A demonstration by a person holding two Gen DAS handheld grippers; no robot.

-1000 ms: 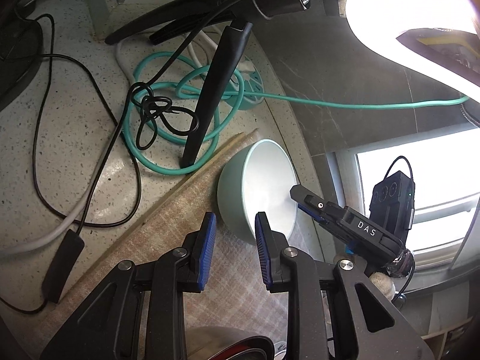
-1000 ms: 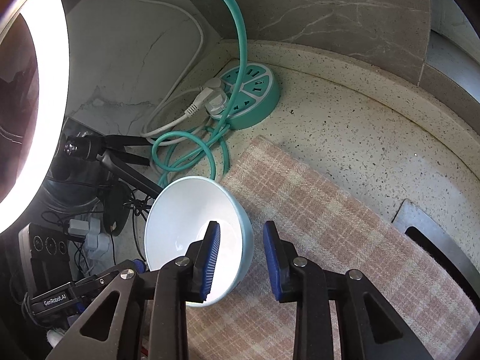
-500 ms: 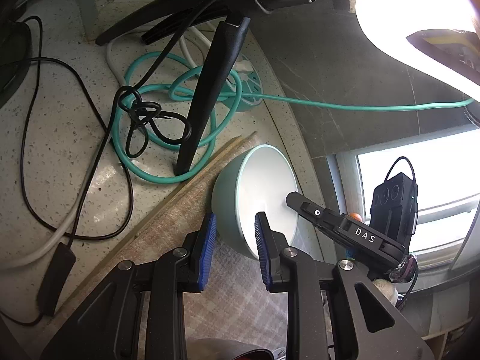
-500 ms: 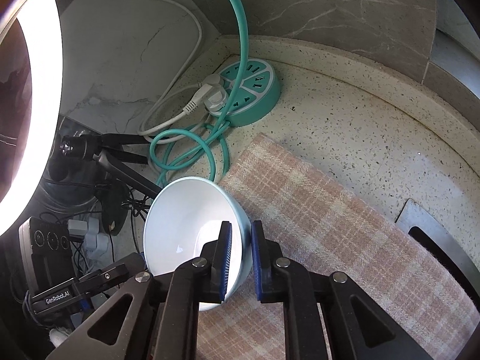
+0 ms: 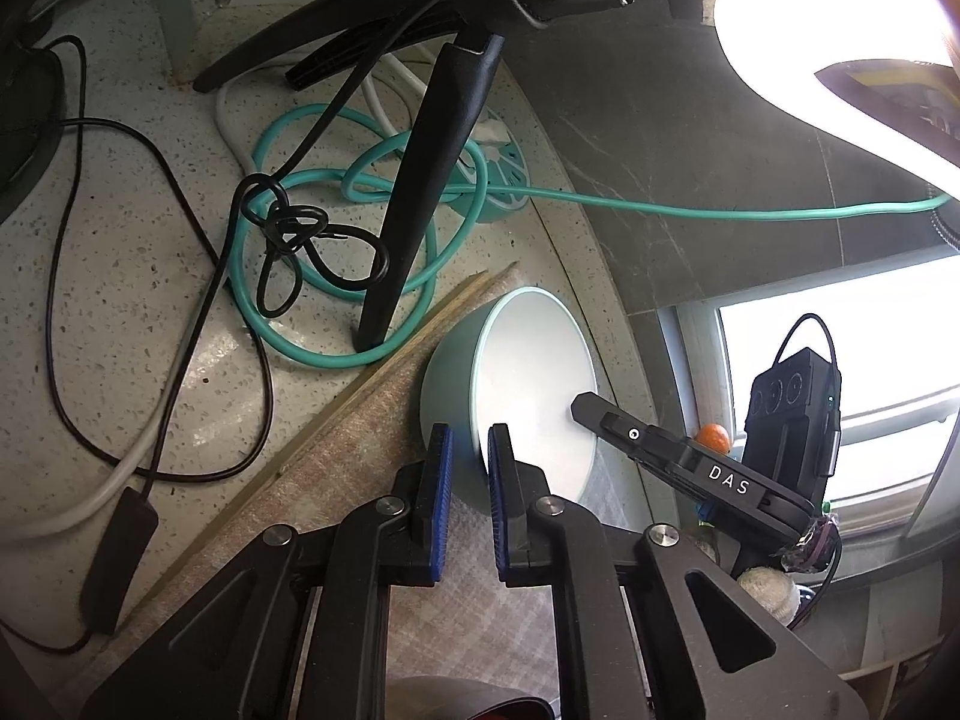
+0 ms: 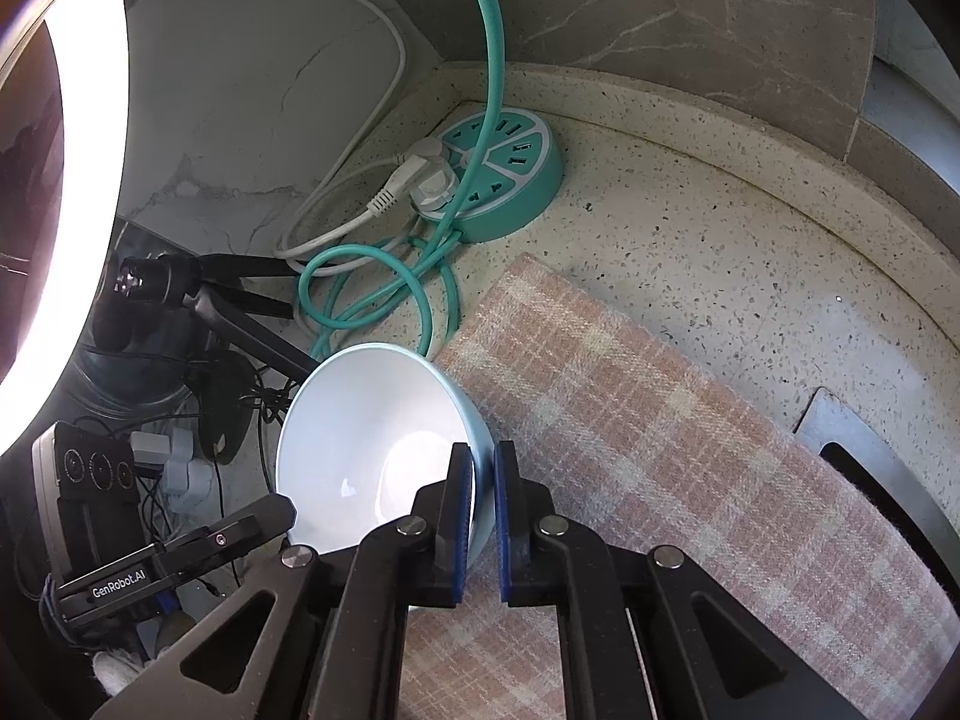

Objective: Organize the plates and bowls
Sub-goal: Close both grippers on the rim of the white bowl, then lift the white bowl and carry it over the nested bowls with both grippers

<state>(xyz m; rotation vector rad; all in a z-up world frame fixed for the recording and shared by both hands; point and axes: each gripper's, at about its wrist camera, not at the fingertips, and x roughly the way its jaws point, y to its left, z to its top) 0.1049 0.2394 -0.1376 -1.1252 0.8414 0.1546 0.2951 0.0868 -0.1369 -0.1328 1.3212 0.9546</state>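
Bowl (image 6: 384, 444), pale green outside and white inside, sits tipped on the corner of a pink plaid cloth (image 6: 660, 468) on the speckled counter (image 6: 720, 228). Both tools pinch its rim from opposite sides: the left gripper (image 5: 470, 444) has one blue pad inside and one outside the wall, and so does the right gripper (image 6: 483, 459). Just beyond lie a coiled teal cable (image 5: 336, 354), a round teal power strip (image 6: 510, 180) and a black tripod leg (image 5: 420, 192).

Blown-out ring light (image 5: 798, 30) glare — dim corners, fisheye-bent edges
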